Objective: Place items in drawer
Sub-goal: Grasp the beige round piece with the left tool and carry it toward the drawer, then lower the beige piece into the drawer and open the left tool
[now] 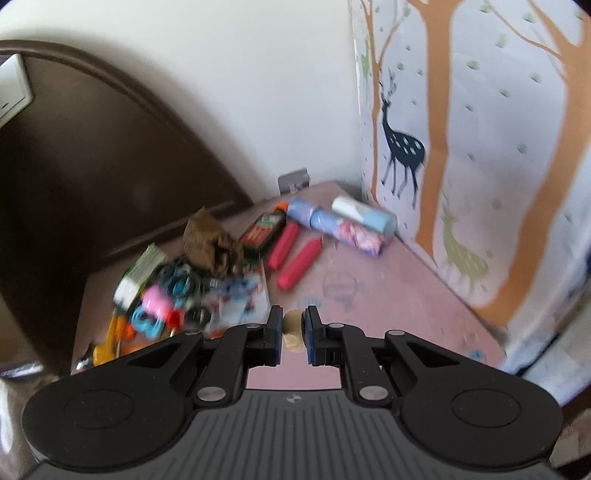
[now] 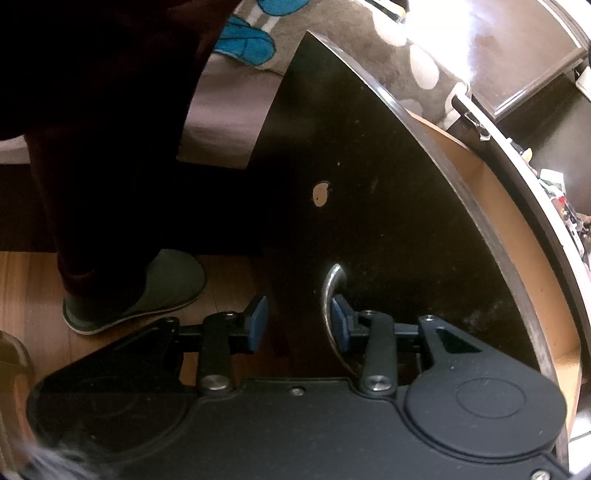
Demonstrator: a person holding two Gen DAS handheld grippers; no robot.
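My left gripper [image 1: 293, 330] is shut on a small tan, cork-like piece [image 1: 292, 331] and holds it above the pink tabletop [image 1: 388, 302]. Behind it lie two red cylinders [image 1: 295, 254], patterned blue rolls [image 1: 343, 225], a crumpled brown cloth [image 1: 212, 242] and a blurred heap of colourful small items [image 1: 177, 299]. My right gripper [image 2: 298, 323] is open at the dark drawer front [image 2: 369, 203]. Its right finger [image 2: 340, 325] sits behind the curved metal handle [image 2: 330, 302]; its left finger is off the panel's edge. The drawer is pulled out, showing a light wooden inside wall [image 2: 517, 236].
A dark curved headboard [image 1: 92, 177] stands left of the table and a deer-print wall covering [image 1: 480, 147] on its right. In the right wrist view a person's slippered foot [image 2: 140, 291] stands on the wooden floor [image 2: 26, 288], with bedding [image 2: 332, 22] above the drawer.
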